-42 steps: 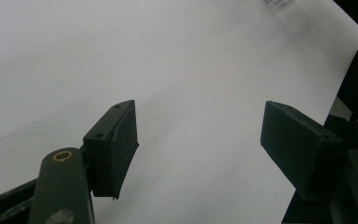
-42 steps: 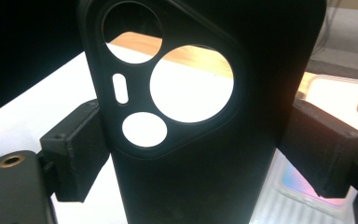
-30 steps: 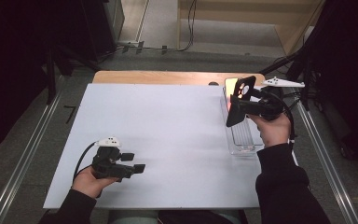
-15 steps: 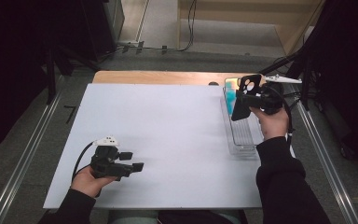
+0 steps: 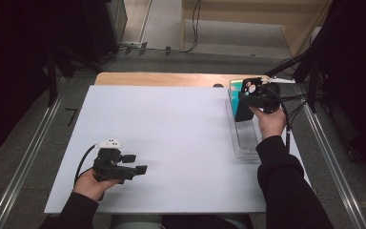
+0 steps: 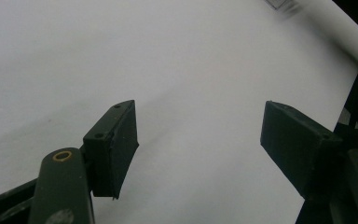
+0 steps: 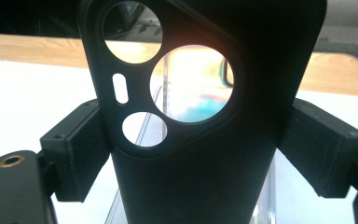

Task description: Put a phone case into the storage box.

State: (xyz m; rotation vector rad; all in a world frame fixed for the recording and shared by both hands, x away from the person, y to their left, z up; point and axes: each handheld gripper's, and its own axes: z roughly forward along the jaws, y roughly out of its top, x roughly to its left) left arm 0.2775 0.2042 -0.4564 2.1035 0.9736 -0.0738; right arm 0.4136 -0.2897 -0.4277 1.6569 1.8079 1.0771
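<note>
- The right gripper squeezes a black phone case, held over the clear tray at the right of the high view.
- A teal phone stands in the tray's far end.
- The left gripper is open at lower left.

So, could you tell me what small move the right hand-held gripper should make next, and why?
Probably lower the black phone case a little further toward the clear tray. The right hand-held gripper has its jaws clamped on the case's sides and holds it upright above the tray's far end, beside a phone with a lit, colourful screen. The left hand-held gripper rests open over the white sheet.
</note>
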